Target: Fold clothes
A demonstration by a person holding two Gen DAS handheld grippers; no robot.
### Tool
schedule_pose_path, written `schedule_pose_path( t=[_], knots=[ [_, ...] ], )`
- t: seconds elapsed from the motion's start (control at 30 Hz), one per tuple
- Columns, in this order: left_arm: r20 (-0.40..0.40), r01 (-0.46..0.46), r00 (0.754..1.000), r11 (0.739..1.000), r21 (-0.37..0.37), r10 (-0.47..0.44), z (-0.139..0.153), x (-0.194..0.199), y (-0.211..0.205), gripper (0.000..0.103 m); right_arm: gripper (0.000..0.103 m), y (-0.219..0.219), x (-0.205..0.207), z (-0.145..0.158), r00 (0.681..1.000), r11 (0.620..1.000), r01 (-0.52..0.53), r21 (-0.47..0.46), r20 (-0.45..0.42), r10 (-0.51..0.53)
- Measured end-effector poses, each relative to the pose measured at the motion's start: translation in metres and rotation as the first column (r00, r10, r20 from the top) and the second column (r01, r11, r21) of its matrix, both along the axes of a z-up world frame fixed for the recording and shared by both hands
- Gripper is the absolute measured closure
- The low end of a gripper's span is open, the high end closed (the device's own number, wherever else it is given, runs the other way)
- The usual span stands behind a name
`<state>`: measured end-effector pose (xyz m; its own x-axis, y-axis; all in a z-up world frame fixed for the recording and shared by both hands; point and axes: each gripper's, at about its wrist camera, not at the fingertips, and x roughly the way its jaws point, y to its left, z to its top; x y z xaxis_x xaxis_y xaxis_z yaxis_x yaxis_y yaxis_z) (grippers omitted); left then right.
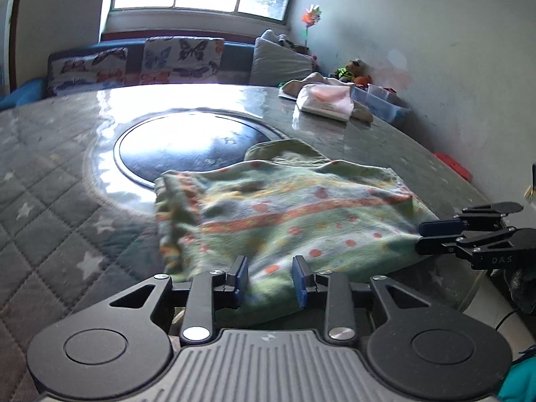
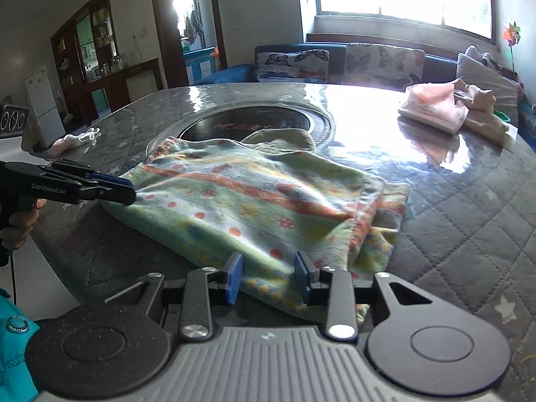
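**Operator:** Nearest my left lens, the left gripper (image 1: 270, 279) has its blue pads apart, with the near hem of the green patterned garment (image 1: 284, 214) lying between them. Same story on the other side: the right gripper (image 2: 268, 279) is spread wide over the near edge of the cloth.

**Partner:** Neither one clamped, then?

**Operator:** From their own cameras, no. In the right view the left one's tips meet the garment's left corner and look closer together, but that side-on angle is poor, so I trust the wrist view.

**Partner:** Where does the garment sit?

**Operator:** On the quilted tabletop (image 2: 469, 207), along the near edge, its far end reaching the dark round inset (image 1: 187, 147) at the centre. It seems already doubled once, with a layered fold at its right side.

**Partner:** Which step are we on?

**Operator:** I judge it's the start of another fold. Next, both sets of tongs must close on the near hem at matching spots, then carry it toward the far end evenly.

**Partner:** Room to move?

**Operator:** Plenty ahead. The folded pink pile (image 2: 435, 110) sits at the far right corner, well apart, and a small pale item (image 2: 72, 140) lies near the left edge. The near edge is close under both grippers.
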<state>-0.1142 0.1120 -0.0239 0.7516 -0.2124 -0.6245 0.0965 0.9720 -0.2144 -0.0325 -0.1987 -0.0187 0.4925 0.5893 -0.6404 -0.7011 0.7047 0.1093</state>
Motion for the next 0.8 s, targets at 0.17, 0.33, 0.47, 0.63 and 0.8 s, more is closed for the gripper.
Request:
schedule_pose_path(
  t=[0.17, 0.33, 0.47, 0.63, 0.8],
  knots=[
    [0.023, -0.006, 1.000, 1.000, 0.013, 0.006, 0.015, 0.003, 0.002, 0.063, 0.058, 0.005, 0.010, 0.010, 0.999, 0.999, 0.026, 0.025, 0.026, -0.027],
    [0.039, -0.032, 0.999, 0.999, 0.001, 0.032, 0.020, 0.024, 0.007, 0.063, 0.058, 0.014, 0.033, 0.002, 0.998, 0.998, 0.059, 0.035, 0.016, -0.060],
    [-0.006, -0.063, 0.998, 0.998, -0.022, 0.063, 0.013, 0.041, 0.017, 0.063, 0.058, 0.008, 0.043, -0.007, 0.995, 0.995, 0.096, 0.043, -0.025, -0.095],
    [-0.038, -0.087, 0.996, 0.996, -0.023, 0.086, 0.003, 0.049, 0.028, 0.063, 0.058, 0.007, 0.044, 0.000, 0.994, 0.993, 0.105, 0.046, -0.017, -0.104],
    [-0.041, -0.104, 0.994, 0.994, -0.028, 0.102, 0.002, 0.054, 0.032, 0.063, 0.057, 0.012, 0.060, -0.001, 0.992, 0.990, 0.124, 0.064, -0.029, -0.123]
  ],
)
